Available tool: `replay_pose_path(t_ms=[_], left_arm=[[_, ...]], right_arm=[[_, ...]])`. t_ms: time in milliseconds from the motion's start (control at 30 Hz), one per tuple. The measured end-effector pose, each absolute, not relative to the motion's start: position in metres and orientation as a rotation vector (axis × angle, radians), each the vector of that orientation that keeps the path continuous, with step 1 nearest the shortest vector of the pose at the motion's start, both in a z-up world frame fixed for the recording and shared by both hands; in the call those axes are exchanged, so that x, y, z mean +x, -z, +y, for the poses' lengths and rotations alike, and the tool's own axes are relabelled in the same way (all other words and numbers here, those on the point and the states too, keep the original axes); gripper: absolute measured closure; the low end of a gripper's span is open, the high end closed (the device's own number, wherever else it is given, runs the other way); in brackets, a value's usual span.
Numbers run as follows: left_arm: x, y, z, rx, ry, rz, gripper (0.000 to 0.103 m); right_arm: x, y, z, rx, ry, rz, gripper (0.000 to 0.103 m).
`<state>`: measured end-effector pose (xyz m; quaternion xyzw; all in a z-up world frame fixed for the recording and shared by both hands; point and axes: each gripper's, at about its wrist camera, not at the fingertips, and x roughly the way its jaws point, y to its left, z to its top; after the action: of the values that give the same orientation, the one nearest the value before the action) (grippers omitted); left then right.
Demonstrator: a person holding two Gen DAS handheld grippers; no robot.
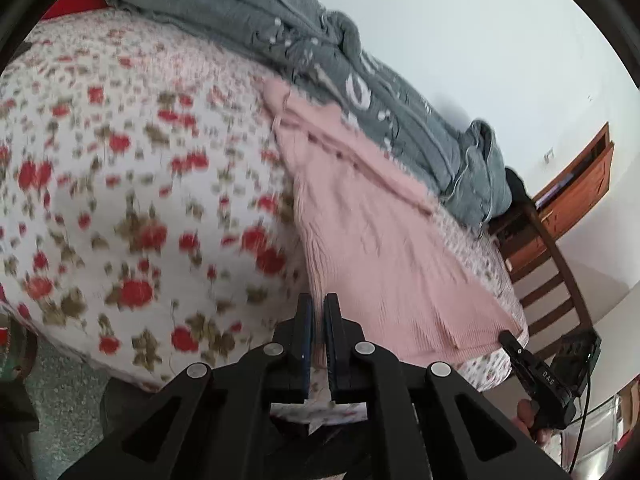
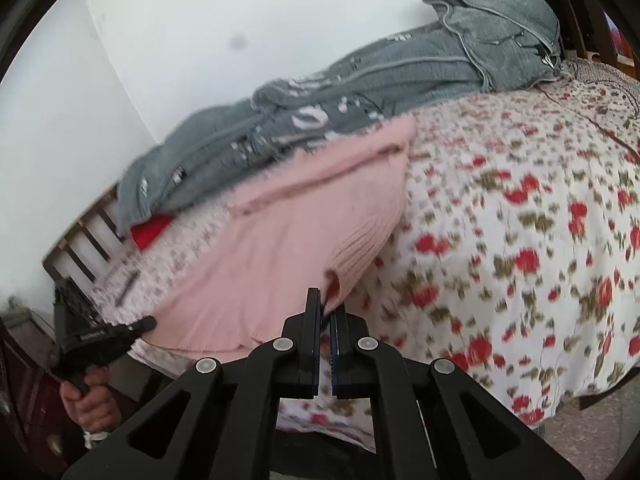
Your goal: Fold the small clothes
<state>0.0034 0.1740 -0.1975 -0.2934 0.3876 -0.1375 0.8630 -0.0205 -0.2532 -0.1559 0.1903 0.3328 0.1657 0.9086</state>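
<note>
A pink ribbed knit garment [image 1: 380, 240] [image 2: 288, 248] lies spread on the flowered bedspread [image 1: 140, 184] [image 2: 520, 220], reaching from the bed's near edge back to a grey quilt. My left gripper [image 1: 319, 308] is shut on one corner of its near hem, with the pink cloth running down between the fingers. My right gripper [image 2: 328, 304] is shut on the other hem corner, which is pulled up into a small peak. Each gripper shows in the other's view, the right gripper [image 1: 506, 338] and the left gripper [image 2: 146, 323], both at the pink hem.
A rumpled grey quilt [image 1: 248, 4] [image 2: 400, 68] lies along the white wall behind the garment. A red item [image 2: 154, 230] peeks out under it. The wooden slatted bed end [image 1: 556, 272] [image 2: 80, 240] stands beyond the garment. A wooden door [image 1: 576, 192] is further off.
</note>
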Motion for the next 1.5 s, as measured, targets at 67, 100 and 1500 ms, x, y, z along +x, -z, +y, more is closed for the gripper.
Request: replay_pose_path(t_ms=[67,100,1500], left_arm=[[0.010,0.184,0.178,-0.633,0.292,0.791,0.096],[0.013,0.178,0.179,-0.639,0.293,0.782,0.096],[0.397,0.223,0.207,-0.806,0.165,0.735,0.068]], right_arm=[[-0.016,0.146,-0.256,0.417,-0.355,0.679,0.099],[-0.012,0.140,-0.258,0.432,-0.363,0.675,0.099],[0.386,0.202,-0.263,0.545,-0.202,0.752,0.060]])
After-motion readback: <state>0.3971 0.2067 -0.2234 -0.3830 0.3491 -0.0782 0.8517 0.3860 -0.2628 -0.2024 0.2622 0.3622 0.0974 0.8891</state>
